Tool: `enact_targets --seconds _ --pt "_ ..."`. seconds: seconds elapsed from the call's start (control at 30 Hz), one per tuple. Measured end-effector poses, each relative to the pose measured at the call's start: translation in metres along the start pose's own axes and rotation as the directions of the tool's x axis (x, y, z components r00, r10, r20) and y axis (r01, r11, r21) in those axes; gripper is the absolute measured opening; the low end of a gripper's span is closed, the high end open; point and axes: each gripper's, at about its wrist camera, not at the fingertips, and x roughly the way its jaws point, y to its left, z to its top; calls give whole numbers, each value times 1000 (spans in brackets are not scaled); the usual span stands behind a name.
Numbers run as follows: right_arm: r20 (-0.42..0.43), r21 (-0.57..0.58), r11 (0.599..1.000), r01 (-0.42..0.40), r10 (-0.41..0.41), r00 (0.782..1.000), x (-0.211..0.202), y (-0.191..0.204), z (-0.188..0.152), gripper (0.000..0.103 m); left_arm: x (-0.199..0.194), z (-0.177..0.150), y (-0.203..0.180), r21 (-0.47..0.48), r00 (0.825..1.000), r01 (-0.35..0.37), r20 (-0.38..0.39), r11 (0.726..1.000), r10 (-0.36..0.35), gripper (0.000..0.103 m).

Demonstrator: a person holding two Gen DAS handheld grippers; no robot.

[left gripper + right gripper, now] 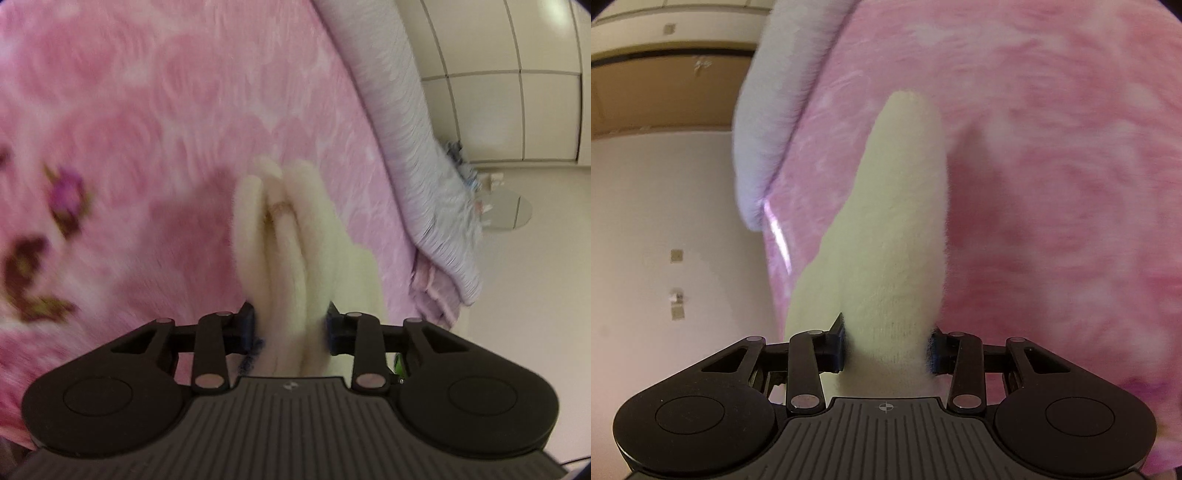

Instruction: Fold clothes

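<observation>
In the left wrist view, we see the pink blanket [166,110] with dark flowers [33,266] at its left side. It covers the bed. In the middle, our left tool [290,326] is clamped on a cream fuzzy cloth [291,236]. The cloth is bunched into soft folds between the two blue pads [246,326]. It runs away from the tool, over the blanket. A small brown ring shape [281,206] shows in one fold, but it is too blurry for us to tell what it is. To the right of the blanket lies a gray-purple cover [417,147] along the bed's edge. Past that we see the pale floor [524,314] and a white tiled wall [498,74]. The picture is blurry.

In the right wrist view, we see the pale floor [665,221] at the left, with a brown strip [665,92] above it. Next comes the gray-purple cover [772,110] at the bed's edge. In the middle, our right tool [886,349] is clamped on the same kind of cream cloth [897,206]. The cloth stretches away from the tool in one long smooth roll over the pink blanket [1052,166]. One dark blue pad [839,345] presses on each side of it. The blanket fills the right side.
</observation>
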Motion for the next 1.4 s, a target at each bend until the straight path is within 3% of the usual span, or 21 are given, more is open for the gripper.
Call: enact_targets --seconds 0.1,0.23,0.47,0.63,0.77,0.93,1.03,1.1,1.17,1.4 --pt "-21 -46 998 -30 29 999 33 40 -6 38 -49 27 10 -8 998 13 66 1000 -13 29" --pt "-40 -95 992 -84 80 996 108 95 -23 38 -115 80 36 12 993 18 121 1000 -19 29" --pt "-26 -158 976 -147 145 989 284 200 -57 38 -237 225 104 82 985 -18 171 996 4 29" --pt "1 -213 959 -186 191 982 402 265 -71 38 -292 323 146 137 976 -22 216 990 -8 29" --pt "24 -256 944 -209 223 975 465 289 -70 38 -302 380 167 183 970 -12 242 983 -34 29" --pt "38 -296 935 -197 218 975 515 286 -58 38 -290 418 210 175 962 -8 269 984 -40 29" --pt "46 -290 943 -162 183 982 554 280 -48 39 -269 435 241 156 967 -34 256 987 -7 29" --pt "58 -276 957 -92 112 992 575 271 -43 40 -258 441 252 166 970 -47 243 985 6 31" --pt "83 -274 962 -16 41 996 587 262 -45 41 -252 445 259 193 972 -52 237 980 5 32" --pt "190 -297 954 -33 93 977 585 245 -63 41 -247 449 267 244 971 -88 237 966 28 37"
